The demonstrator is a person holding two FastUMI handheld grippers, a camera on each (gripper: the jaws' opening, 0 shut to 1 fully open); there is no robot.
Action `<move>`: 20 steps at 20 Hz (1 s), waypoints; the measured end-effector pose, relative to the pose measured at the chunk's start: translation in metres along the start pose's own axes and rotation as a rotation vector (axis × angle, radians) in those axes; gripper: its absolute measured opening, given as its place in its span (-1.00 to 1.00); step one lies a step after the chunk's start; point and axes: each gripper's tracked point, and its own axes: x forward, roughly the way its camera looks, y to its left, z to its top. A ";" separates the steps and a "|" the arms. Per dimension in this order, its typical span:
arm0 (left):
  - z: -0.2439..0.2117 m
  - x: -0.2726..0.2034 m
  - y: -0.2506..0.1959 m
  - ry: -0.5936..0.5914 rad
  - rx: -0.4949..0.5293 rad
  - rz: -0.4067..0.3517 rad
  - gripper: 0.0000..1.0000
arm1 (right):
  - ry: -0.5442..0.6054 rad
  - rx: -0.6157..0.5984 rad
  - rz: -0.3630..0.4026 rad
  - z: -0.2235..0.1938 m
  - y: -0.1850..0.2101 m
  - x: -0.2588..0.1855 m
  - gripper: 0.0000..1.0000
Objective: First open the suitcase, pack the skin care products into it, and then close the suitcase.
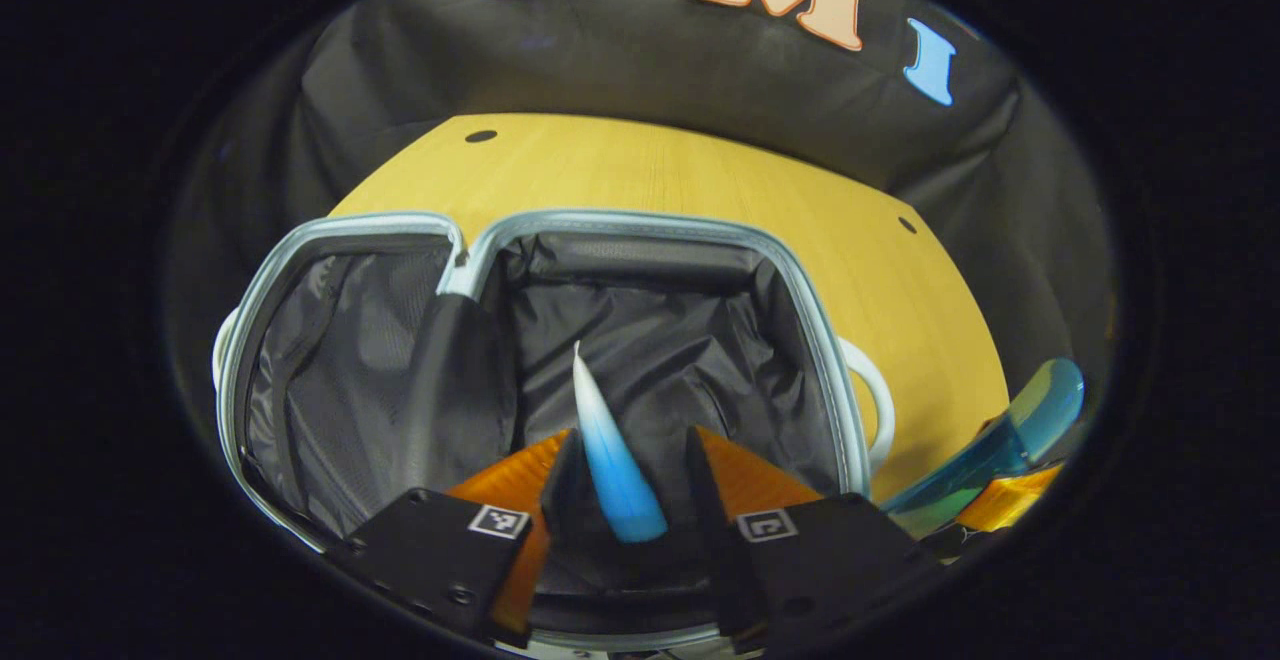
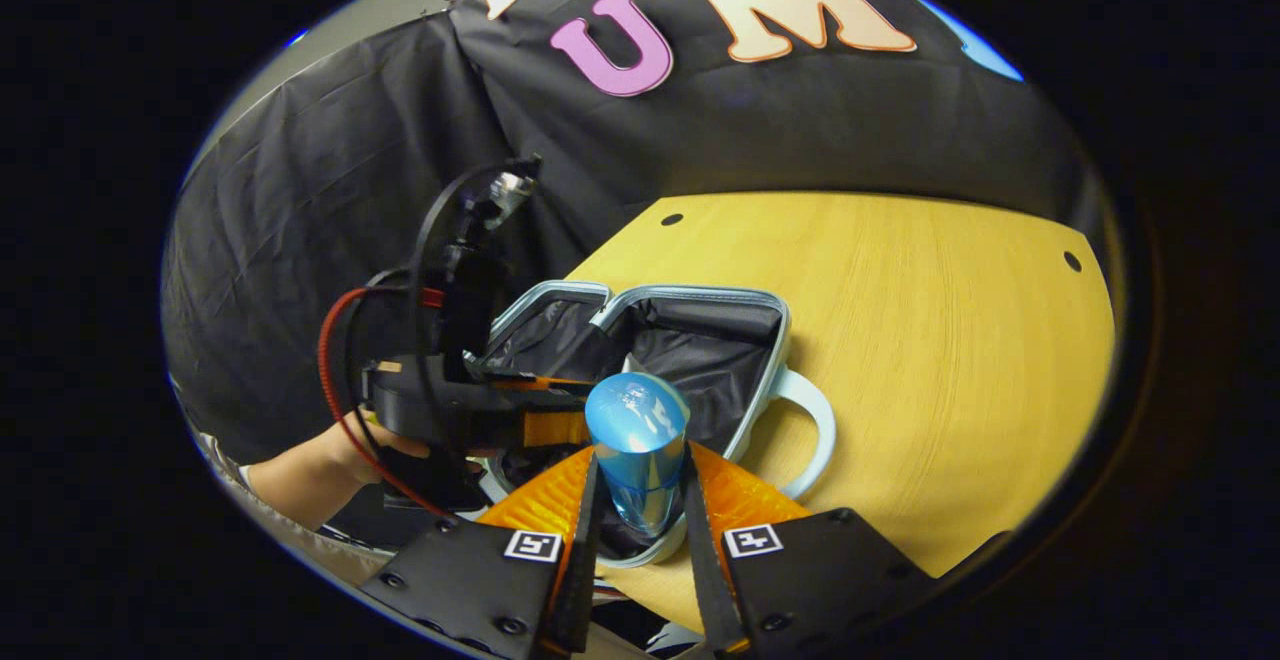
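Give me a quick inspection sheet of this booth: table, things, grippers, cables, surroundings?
Surface: pale wooden table with small dark holes.
Job's things: light blue suitcase lies open, dark fabric lining showing; white-to-blue tapered tube held over its right half; blue translucent round-topped bottle held near the suitcase's handle.
Clutter: nothing seen.
Grippers: left gripper shut on the tube; right gripper shut on the bottle.
Cables: red and black cables loop at the left gripper, by the person's hand.
Surroundings: black cloth wall behind the table.
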 end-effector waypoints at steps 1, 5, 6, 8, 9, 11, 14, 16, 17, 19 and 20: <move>0.009 -0.004 0.000 -0.026 -0.012 -0.017 0.41 | 0.018 0.012 -0.016 -0.004 -0.001 0.007 -0.16; 0.034 -0.028 0.032 -0.089 -0.047 -0.020 0.35 | 0.121 0.093 -0.051 -0.031 -0.003 0.046 -0.12; 0.038 -0.036 0.045 -0.099 -0.048 -0.010 0.45 | 0.138 0.106 -0.066 -0.037 -0.004 0.054 -0.11; 0.044 -0.045 0.075 -0.117 -0.054 0.022 0.35 | 0.143 0.131 -0.088 -0.037 -0.002 0.064 -0.11; 0.044 -0.052 0.093 -0.124 -0.061 0.043 0.34 | 0.133 0.146 -0.100 -0.034 0.000 0.070 -0.16; 0.045 -0.061 0.131 -0.124 -0.080 0.082 0.46 | 0.095 0.147 -0.128 -0.020 -0.001 0.075 -0.12; 0.047 -0.074 0.189 -0.134 -0.128 0.140 0.37 | 0.019 0.145 -0.157 0.005 0.002 0.080 0.78; 0.050 -0.084 0.231 -0.148 -0.166 0.180 0.36 | -0.021 0.155 -0.177 0.018 0.002 0.078 0.97; 0.049 -0.087 0.250 -0.154 -0.183 0.203 0.46 | -0.036 0.160 -0.187 0.023 0.002 0.077 0.97; 0.052 -0.094 0.290 -0.164 -0.215 0.251 0.41 | -0.060 0.164 -0.204 0.032 0.002 0.075 0.97; 0.053 -0.096 0.310 -0.167 -0.232 0.277 0.42 | -0.067 0.162 -0.211 0.034 0.001 0.074 0.97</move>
